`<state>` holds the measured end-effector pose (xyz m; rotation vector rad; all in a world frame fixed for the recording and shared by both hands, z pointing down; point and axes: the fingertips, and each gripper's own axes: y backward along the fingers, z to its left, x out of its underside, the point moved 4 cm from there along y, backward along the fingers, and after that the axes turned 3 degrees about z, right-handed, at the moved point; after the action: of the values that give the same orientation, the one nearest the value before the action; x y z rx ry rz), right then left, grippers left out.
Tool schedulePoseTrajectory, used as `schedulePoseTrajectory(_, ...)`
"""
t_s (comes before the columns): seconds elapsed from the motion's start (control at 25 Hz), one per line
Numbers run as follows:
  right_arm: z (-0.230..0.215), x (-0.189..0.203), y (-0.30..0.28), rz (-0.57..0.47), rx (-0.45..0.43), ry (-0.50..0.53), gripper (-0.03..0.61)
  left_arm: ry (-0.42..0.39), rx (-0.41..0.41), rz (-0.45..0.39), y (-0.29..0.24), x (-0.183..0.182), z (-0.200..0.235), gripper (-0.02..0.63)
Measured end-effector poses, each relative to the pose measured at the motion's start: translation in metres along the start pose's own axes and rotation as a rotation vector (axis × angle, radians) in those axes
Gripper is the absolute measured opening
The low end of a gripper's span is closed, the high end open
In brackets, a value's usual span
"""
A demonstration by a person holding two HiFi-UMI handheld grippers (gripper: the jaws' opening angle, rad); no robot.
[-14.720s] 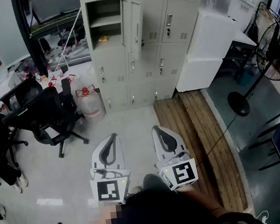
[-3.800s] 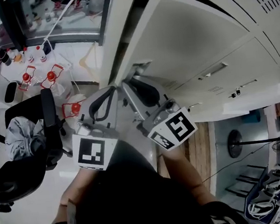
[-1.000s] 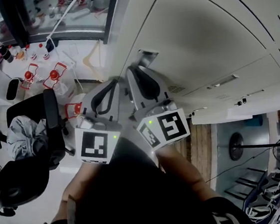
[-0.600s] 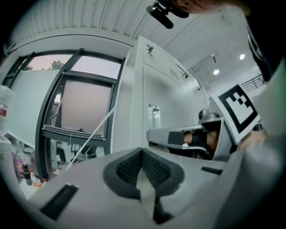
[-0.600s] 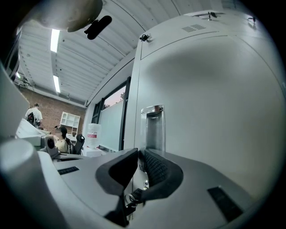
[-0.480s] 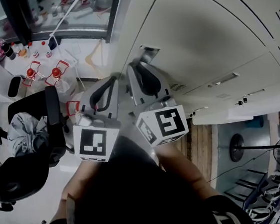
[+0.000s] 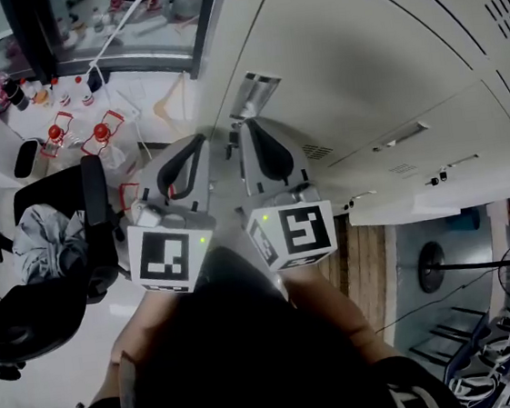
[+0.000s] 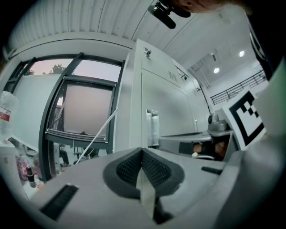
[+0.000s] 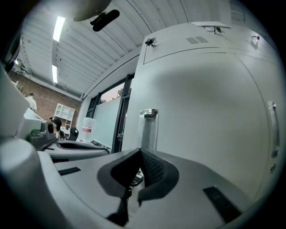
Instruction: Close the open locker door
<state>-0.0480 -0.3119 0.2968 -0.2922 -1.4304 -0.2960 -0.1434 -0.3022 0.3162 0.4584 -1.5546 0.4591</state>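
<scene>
Overhead, a black chair (image 7: 93, 208) sat at nine o'clock with a grey cloth (image 7: 45, 245) heaped on its seat. At ten o'clock stood clear jugs (image 7: 101, 135) with red caps; what they held could not be told. In the middle, the left gripper (image 7: 198, 141) had its jaws pressed together and empty. It sat just beside the right gripper (image 7: 248, 126), whose jaws had just been closing and met with nothing between them. Just past the right tips, at twelve o'clock, was the metal handle (image 7: 254, 92) of the locker door (image 7: 358, 68). The door spread toward two o'clock and looked flat against the cabinet, so anything inside was hidden. At four o'clock a round black stand base (image 7: 437, 278) rested on the floor.
</scene>
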Motion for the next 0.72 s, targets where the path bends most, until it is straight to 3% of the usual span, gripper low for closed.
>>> schedulePoseTrajectory(0.72,-0.018,-0.001,0.041,-0.009,0.081,0.018,0.015,-0.017,-0.035,-0.015,0.010,-0.015,-0.001,0.002)
